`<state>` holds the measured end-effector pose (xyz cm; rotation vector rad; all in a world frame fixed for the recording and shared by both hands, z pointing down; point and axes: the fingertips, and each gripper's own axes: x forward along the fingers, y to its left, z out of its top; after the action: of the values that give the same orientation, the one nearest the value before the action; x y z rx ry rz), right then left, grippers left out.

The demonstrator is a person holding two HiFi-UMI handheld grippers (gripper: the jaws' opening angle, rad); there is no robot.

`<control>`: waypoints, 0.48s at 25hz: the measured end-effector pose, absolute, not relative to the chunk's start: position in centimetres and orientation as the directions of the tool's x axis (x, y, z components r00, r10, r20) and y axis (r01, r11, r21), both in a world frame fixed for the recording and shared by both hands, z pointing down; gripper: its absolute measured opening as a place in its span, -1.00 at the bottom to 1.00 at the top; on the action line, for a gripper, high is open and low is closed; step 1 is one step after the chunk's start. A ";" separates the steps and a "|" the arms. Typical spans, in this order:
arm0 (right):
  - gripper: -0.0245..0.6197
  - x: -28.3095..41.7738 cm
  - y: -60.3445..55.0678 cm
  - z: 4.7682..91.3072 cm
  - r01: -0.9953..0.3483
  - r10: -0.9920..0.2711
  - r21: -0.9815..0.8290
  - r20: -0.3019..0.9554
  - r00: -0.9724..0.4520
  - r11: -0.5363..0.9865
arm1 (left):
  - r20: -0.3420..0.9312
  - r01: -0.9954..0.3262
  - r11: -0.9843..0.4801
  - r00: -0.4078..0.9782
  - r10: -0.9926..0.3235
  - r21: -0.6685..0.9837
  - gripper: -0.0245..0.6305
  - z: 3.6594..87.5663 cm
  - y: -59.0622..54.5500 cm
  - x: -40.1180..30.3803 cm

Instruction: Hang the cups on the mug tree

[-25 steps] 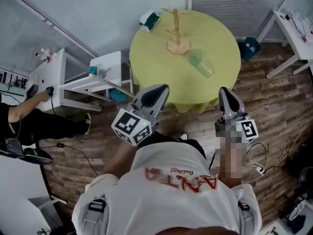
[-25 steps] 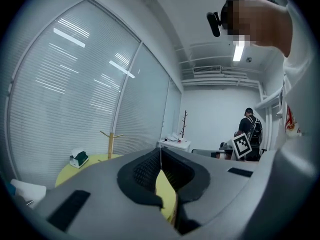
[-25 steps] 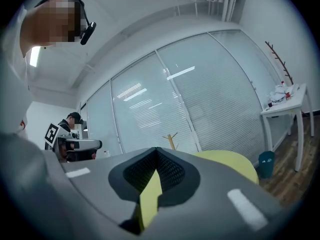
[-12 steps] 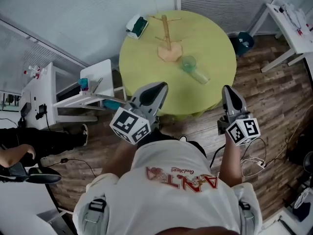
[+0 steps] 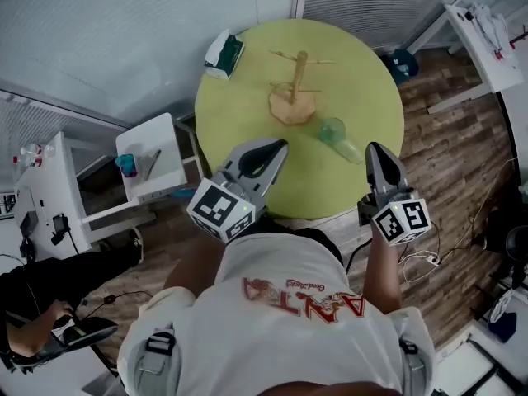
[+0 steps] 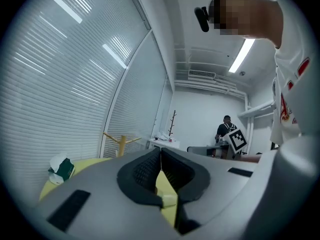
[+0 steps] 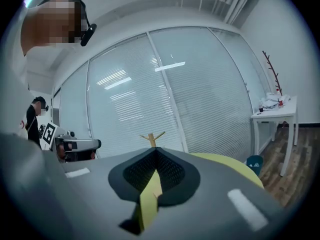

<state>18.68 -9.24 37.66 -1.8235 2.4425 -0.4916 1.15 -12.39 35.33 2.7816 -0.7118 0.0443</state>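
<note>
A wooden mug tree (image 5: 297, 85) stands bare on the far half of the round yellow-green table (image 5: 239, 122). A green cup (image 5: 333, 129) lies on its side just right of the tree's base, and a clear cup (image 5: 351, 149) lies against it. My left gripper (image 5: 279, 145) hangs over the table's near edge, shut and empty, its tips meeting in the left gripper view (image 6: 161, 153). My right gripper (image 5: 373, 148) is at the near right rim, close to the clear cup, shut with nothing in it (image 7: 156, 151). The tree's top (image 7: 152, 138) pokes up above the right gripper's closed tips.
A tissue box (image 5: 223, 54) sits at the table's far left edge. A white side table (image 5: 148, 159) carrying a teal cup (image 5: 126, 165) stands left of it. A white desk (image 5: 487, 31) and a teal bin (image 5: 402, 60) are at the right. A seated person (image 5: 49, 304) is lower left.
Both grippers and the head view have come closer to the table; the grippers now reach its near edge. The jaws stay shut and the cups have not moved.
</note>
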 end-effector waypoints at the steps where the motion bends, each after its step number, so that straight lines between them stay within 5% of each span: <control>1: -0.92 18.3 -9.9 37.6 -0.930 -0.944 -0.277 0.154 -0.291 0.242 | 0.094 -0.464 -0.849 0.885 -0.456 0.254 -0.89 35.3 -13.3 0.8; 12: -0.91 22.9 -11.3 40.2 -0.959 -0.949 -0.206 0.208 -0.236 0.193 | 0.113 -0.421 -0.867 0.907 -0.405 0.266 -0.89 36.4 -15.2 3.0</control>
<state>22.92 -11.33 40.18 -1.9626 2.4525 -0.4671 3.02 -15.20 36.44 2.7848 -0.6163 0.0776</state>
